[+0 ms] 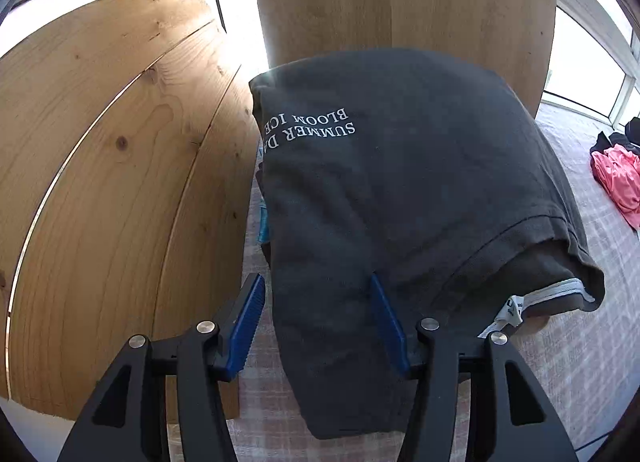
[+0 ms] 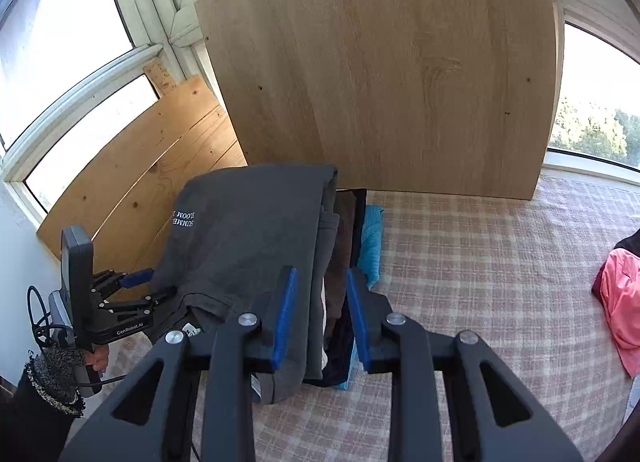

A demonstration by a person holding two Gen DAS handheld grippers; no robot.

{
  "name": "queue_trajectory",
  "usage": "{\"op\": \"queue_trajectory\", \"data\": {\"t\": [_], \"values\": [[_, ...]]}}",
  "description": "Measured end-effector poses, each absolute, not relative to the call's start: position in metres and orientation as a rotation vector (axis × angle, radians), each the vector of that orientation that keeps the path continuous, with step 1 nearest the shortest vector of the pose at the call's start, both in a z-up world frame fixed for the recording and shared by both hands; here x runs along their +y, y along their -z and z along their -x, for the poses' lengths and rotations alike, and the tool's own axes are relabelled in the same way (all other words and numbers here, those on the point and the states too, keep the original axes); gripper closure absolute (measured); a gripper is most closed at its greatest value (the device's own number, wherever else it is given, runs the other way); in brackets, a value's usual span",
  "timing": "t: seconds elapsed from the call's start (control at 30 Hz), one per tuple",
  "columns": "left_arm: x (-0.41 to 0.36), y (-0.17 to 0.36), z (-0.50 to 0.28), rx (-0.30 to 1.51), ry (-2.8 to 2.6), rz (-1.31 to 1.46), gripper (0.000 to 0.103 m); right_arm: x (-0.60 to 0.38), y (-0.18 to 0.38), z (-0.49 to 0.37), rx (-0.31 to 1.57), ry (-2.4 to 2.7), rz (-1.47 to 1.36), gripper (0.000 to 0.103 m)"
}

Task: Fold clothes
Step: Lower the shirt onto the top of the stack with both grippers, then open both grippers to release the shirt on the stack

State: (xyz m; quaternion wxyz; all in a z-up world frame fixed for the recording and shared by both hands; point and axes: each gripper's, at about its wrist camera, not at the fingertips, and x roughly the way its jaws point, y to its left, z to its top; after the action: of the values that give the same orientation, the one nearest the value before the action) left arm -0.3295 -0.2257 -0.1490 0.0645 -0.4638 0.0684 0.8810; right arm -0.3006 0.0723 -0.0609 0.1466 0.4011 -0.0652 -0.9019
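Grey cotton dominated: the folded tee [image 1: 400, 202] sat on top of a stack of folded clothes [image 2: 348, 262], white lettering upside down near its far left corner. That stack lay on a checked bedspread [image 2: 480, 282], right up against a tall oak board [image 2: 380, 74] beyond it.

Left tongs [image 1: 318, 326] were released, blue pads spread. One finger [image 1: 386, 326] rested over the tee's near part, the other [image 1: 246, 322] was clear of the tee's left side, above the bedspread; nothing was pinched between them. From the right wrist camera those tongs came in low at the stack's left, one blue tip poking out beside the tee, a hand [image 2: 98, 358] in a knitted cuff gripping the handle.

Right tongs [image 2: 320, 318] hovered over the stack's near right edge, pads parted by a narrow gap, and no cloth was clamped. Between the fingers showed the layered edges: grey, brown, dark, then a blue garment [image 2: 372, 242] at the bottom.

Far to the right of both tongs, a pink garment [image 2: 620, 310] lay crumpled on the bedspread. Left of the stack, pine planks [image 1: 100, 182] leaned against the window.
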Motion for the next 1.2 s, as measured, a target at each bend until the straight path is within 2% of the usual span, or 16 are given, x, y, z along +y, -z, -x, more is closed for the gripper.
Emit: {"op": "queue_trajectory", "data": {"t": [0.1, 0.27, 0.4, 0.47, 0.53, 0.67, 0.8, 0.9, 1.0, 1.07, 1.13, 1.2], "values": [[-0.233, 0.122, 0.327, 0.169, -2.729, 1.321, 0.054, 0.059, 0.074, 0.326, -0.138, 2.549, -1.19, 0.077], [-0.237, 0.085, 0.359, -0.061, -2.675, 1.166, 0.053, 0.03, 0.08, 0.379, -0.087, 2.491, -1.183, 0.077], [-0.23, 0.108, 0.404, -0.074, -2.629, 1.228, 0.054, 0.008, 0.085, 0.42, -0.07, 2.441, -1.19, 0.077], [-0.231, 0.134, 0.417, 0.035, -2.655, 1.33, 0.051, -0.004, 0.093, 0.436, -0.009, 2.427, -1.202, 0.077], [-0.238, 0.142, 0.416, 0.026, -2.667, 1.356, 0.051, -0.008, 0.107, 0.451, 0.043, 2.422, -1.265, 0.077], [-0.241, 0.112, 0.398, 0.009, -2.735, 1.261, 0.062, 0.008, 0.102, 0.454, -0.096, 2.389, -1.227, 0.077], [-0.233, 0.085, 0.398, -0.081, -2.635, 1.15, 0.063, 0.018, 0.08, 0.441, -0.23, 2.337, -1.139, 0.077], [-0.225, 0.081, 0.408, -0.161, -2.525, 1.129, 0.064, 0.014, 0.075, 0.436, -0.211, 2.314, -1.13, 0.077], [-0.225, 0.11, 0.432, -0.1, -2.581, 1.276, 0.065, 0.009, 0.078, 0.437, -0.149, 2.323, -1.147, 0.075], [-0.237, 0.125, 0.44, -0.164, -2.59, 1.361, 0.08, 0.012, 0.086, 0.444, -0.146, 2.329, -1.189, 0.074], [-0.246, 0.121, 0.433, -0.236, -2.6, 1.355, 0.082, 0.021, 0.09, 0.447, -0.178, 2.335, -1.215, 0.074], [-0.248, 0.102, 0.416, -0.233, -2.647, 1.29, 0.08, 0.034, 0.084, 0.442, -0.221, 2.362, -1.2, 0.074]]}}
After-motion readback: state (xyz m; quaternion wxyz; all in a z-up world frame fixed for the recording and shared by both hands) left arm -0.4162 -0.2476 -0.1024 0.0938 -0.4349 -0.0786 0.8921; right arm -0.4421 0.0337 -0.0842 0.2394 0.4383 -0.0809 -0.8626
